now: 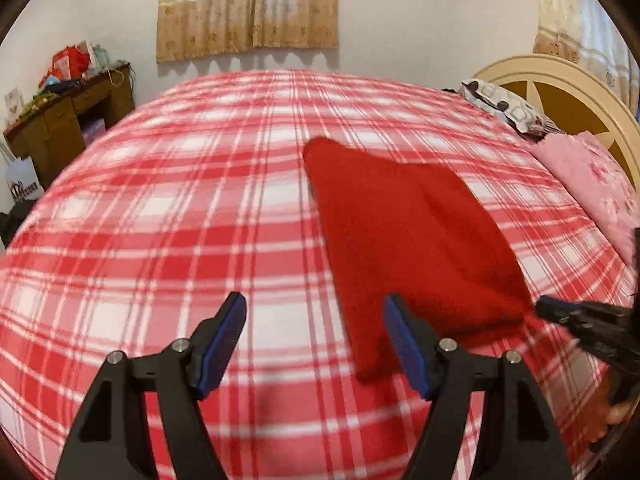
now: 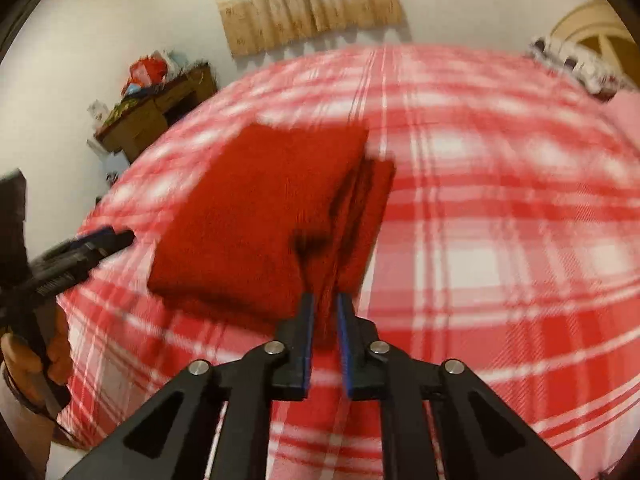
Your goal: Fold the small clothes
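Note:
A red fuzzy garment [image 1: 404, 232] lies folded on the red and white plaid bed [image 1: 168, 208]. My left gripper [image 1: 316, 308] is open and empty, just above the bed at the garment's near left edge. My right gripper [image 2: 325, 304] is shut on the near corner of the red garment [image 2: 256, 216], with cloth pinched between its blue pads. The right gripper also shows at the right edge of the left wrist view [image 1: 544, 306]. The left gripper shows at the left of the right wrist view [image 2: 120, 236].
A wooden desk [image 1: 68, 120] piled with items stands left of the bed against the wall. A pink pillow [image 1: 592, 184] and a patterned pillow [image 1: 508, 108] lie by the cream headboard [image 1: 576, 92] at right. Curtains [image 1: 248, 4] hang behind.

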